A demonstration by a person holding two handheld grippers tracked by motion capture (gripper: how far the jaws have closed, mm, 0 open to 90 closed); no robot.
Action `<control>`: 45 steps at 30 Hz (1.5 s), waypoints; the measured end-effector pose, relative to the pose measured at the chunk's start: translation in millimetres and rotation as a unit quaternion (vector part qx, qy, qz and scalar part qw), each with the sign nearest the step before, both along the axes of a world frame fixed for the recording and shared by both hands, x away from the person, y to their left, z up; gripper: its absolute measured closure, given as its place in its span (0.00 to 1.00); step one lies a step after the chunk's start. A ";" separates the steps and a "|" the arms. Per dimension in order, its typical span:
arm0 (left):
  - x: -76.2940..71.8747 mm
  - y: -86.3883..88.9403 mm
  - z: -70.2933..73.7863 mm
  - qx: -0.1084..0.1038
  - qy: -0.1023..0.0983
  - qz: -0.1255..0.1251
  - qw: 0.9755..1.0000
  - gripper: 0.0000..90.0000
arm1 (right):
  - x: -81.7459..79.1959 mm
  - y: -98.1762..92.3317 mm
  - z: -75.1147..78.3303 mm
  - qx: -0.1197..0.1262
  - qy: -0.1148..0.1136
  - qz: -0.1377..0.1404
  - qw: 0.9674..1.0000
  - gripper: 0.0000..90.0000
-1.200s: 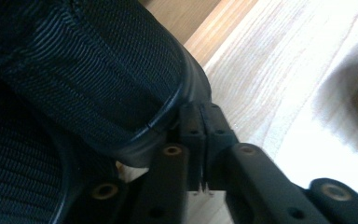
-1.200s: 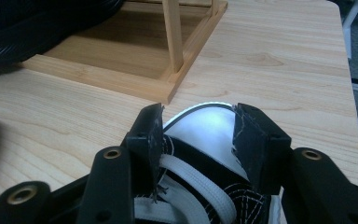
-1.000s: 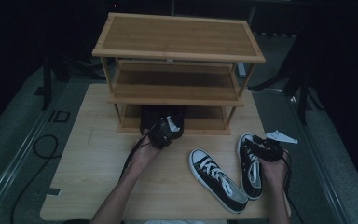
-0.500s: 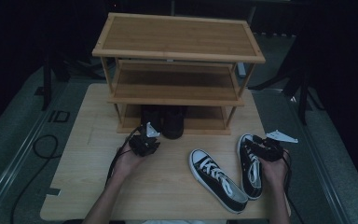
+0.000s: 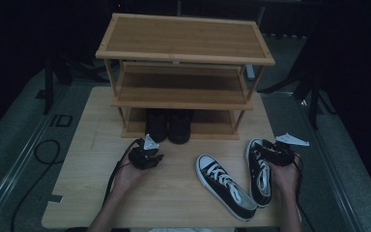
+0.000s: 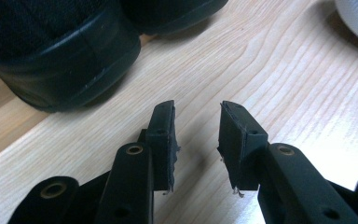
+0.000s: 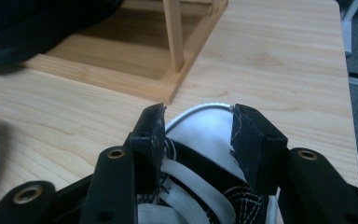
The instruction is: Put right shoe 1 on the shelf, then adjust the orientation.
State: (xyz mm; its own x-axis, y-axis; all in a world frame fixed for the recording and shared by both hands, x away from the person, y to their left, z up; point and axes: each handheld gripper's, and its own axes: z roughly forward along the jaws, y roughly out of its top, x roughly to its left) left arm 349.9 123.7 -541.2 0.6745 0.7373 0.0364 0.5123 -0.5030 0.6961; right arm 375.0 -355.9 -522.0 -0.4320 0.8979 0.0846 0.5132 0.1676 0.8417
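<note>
While the black shoes (image 5: 168,124) sit shelved, the left gripper (image 5: 145,158) has just spread empty; the right gripper (image 5: 276,152) straddles one sneaker (image 5: 259,169), the other sneaker (image 5: 224,185) waiting on the tabletop (image 5: 174,193).

Lighting: high view dim, surroundings near black, table (image 5: 174,193) modestly lit from above. Gripper views brighter; soft shadows under the black shoes (image 6: 60,51); mild glare on wood; near edges slightly blurred.

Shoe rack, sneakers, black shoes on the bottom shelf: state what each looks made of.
Shoe rack: light wood, perhaps bamboo, with visible grain and a satin sheen. Sneakers: black fabric uppers, likely canvas, white laces, and white toe caps and soles that look like rubber. Black shoes: smooth dark material with a dull gloss, maybe leather or synthetic; too dark to tell.
</note>
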 end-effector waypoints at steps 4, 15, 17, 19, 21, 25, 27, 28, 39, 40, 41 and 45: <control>-0.2 0.5 -3.6 -0.005 0.003 0.007 1.000 0.73 | -2.8 1.9 7.5 0.001 -0.009 0.005 1.000 0.61; 1.6 -1.4 -10.2 0.001 0.011 0.008 1.000 0.71 | -12.7 5.5 22.4 -0.004 -0.001 0.010 1.000 0.65; 2.0 -1.2 -10.9 -0.001 0.013 0.010 1.000 0.71 | -17.2 7.0 28.8 -0.007 0.000 0.010 1.000 0.67; 2.0 -0.7 -11.3 -0.001 0.013 0.010 1.000 0.71 | -19.8 8.1 31.3 -0.007 0.000 0.012 1.000 0.68; 1.4 -0.6 -11.1 0.001 0.012 0.009 1.000 0.71 | -26.9 12.1 35.4 -0.015 0.005 0.019 1.000 0.73; 0.6 0.2 -11.3 0.000 0.012 0.011 1.000 0.71 | -36.3 19.9 39.3 -0.038 0.017 0.037 0.998 0.82; 0.7 0.4 -11.6 -0.004 0.013 0.011 1.000 0.71 | -42.0 24.1 42.6 -0.049 0.021 0.051 0.997 0.87; 0.7 0.4 -11.6 -0.004 0.014 0.012 1.000 0.71 | -43.9 25.5 43.7 -0.055 0.021 0.055 0.997 0.90; -1.1 -0.4 -12.2 -0.006 0.011 0.011 1.000 0.71 | -77.7 46.8 54.8 -0.084 0.034 0.138 0.986 1.00; -1.5 -0.5 -12.1 -0.005 0.011 0.011 1.000 0.70 | -83.4 52.2 54.4 -0.093 0.039 0.154 0.983 1.00; -1.7 -0.6 -12.1 -0.005 0.011 0.011 1.000 0.70 | -86.7 55.2 53.9 -0.097 0.043 0.162 0.981 1.00; -1.7 -0.6 -12.1 -0.005 0.011 0.010 1.000 0.70 | -100.0 65.2 48.7 -0.111 0.058 0.184 0.975 1.00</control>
